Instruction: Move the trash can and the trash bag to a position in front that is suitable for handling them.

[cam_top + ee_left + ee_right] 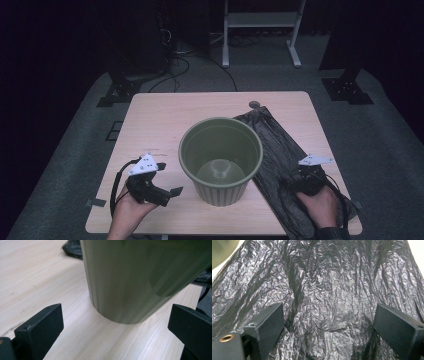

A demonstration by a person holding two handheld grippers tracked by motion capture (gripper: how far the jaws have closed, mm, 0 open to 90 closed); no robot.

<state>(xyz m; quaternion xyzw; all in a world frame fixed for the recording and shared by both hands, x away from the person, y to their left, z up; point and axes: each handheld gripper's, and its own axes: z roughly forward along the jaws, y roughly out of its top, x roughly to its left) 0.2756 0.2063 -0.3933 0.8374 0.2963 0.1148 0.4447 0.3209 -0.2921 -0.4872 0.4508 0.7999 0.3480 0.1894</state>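
An empty olive-green ribbed bin [221, 159] stands upright in the middle of the light wooden table [165, 112]. To its right a crumpled black plastic bag [272, 145] lies flat. My left gripper [170, 192] is open just left of the bin's base, jaws pointing at the bin wall [140, 277] with bare tabletop between them. Over the near end of the bag my right gripper [295, 182] is open, and its jaws straddle the wrinkled bag [329, 290] close above it.
The table's front edge [200, 233] is close behind both hands. Beyond the table lie grey carpet, black stand feet [117, 92] with cables, and a white frame [262, 30]. A small round hole [254, 105] sits near the table's far edge.
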